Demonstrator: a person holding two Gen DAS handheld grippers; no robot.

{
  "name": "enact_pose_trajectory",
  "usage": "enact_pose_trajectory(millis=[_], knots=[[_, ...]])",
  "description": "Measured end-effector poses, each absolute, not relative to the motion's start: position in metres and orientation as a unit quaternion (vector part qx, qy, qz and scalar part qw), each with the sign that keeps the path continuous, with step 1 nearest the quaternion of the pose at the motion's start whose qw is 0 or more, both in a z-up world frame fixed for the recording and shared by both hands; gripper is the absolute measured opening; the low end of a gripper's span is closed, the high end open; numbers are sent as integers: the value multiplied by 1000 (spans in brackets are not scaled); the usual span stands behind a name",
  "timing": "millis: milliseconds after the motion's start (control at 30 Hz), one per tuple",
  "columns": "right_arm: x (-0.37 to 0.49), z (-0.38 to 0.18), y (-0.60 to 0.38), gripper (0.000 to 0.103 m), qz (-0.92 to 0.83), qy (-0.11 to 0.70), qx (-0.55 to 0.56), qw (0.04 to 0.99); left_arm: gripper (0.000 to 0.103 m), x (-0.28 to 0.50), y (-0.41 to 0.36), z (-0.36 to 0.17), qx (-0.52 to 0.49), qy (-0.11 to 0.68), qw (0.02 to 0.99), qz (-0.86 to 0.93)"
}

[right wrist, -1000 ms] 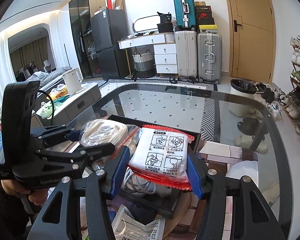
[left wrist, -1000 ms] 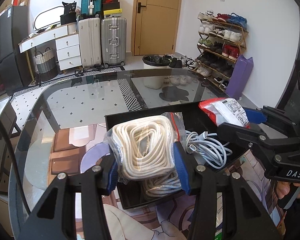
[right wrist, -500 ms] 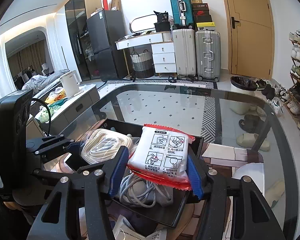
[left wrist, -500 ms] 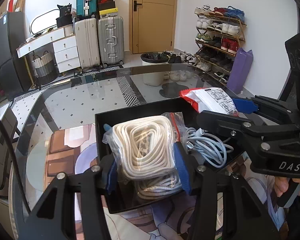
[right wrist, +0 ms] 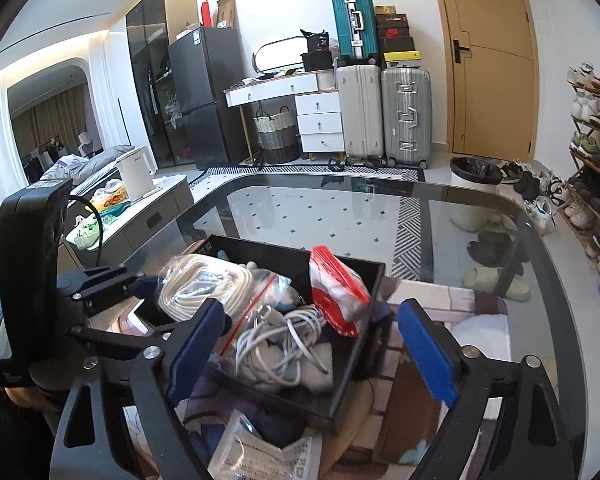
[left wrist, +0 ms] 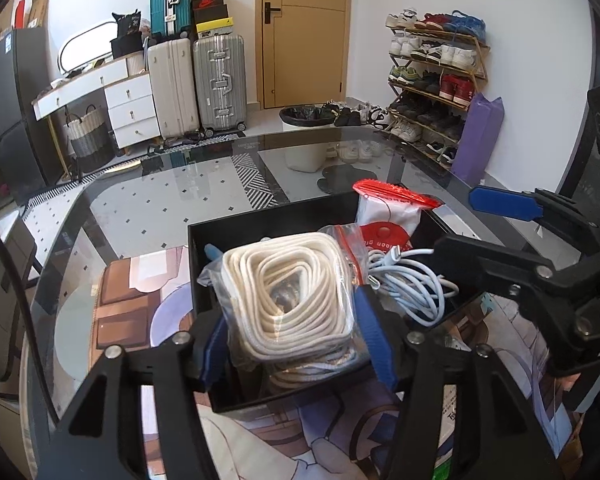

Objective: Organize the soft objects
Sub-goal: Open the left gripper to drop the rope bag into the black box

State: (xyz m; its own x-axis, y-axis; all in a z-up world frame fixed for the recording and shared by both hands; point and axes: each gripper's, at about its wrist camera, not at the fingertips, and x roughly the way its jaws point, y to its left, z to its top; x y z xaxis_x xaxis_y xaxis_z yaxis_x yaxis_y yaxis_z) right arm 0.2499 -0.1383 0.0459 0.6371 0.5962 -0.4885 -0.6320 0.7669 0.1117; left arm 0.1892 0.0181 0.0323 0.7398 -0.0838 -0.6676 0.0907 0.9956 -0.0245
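A black tray (left wrist: 260, 216) (right wrist: 280, 248) sits on the glass table. A clear bag of coiled white rope (left wrist: 288, 300) (right wrist: 204, 284) rests in it on another coil. My left gripper (left wrist: 292, 320) (right wrist: 140, 308) straddles that bag. Its jaws are opening and the blue pads stand just off the bag's sides. A red-and-white packet (left wrist: 388, 212) (right wrist: 336, 292) leans upright in the tray's far right corner. My right gripper (right wrist: 312, 312) (left wrist: 472, 224) hangs over the tray, jaws opening wide, gripping nothing. A pale charging cable (left wrist: 412, 288) (right wrist: 284, 340) lies beside the rope.
A printed plastic packet (right wrist: 260, 452) lies on the table in front of the tray. A grey cloth (right wrist: 312, 376) sits under the cable. The glass table (left wrist: 160, 200) stretches beyond the tray. Suitcases, drawers and a shoe rack stand far off.
My right jaws have sprung wide and let go of the red-and-white packet, which now stands in the tray. My left jaws have widened off the rope bag.
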Motion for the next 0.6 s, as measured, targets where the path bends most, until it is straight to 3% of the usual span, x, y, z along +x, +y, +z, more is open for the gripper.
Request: enact_pose_trajectory(millis=[200,300,600], knots=[[238,41,-164,102,326,257,-18,910,86,174,21,41,-1,343,938,-55],[232,36,-173,102,326,264,-16,908,103,165,24,44,-3,336,941,-40],[211,16,-181,102,331,286,-24,899,103,137,42,39,-31,331,943,-29]])
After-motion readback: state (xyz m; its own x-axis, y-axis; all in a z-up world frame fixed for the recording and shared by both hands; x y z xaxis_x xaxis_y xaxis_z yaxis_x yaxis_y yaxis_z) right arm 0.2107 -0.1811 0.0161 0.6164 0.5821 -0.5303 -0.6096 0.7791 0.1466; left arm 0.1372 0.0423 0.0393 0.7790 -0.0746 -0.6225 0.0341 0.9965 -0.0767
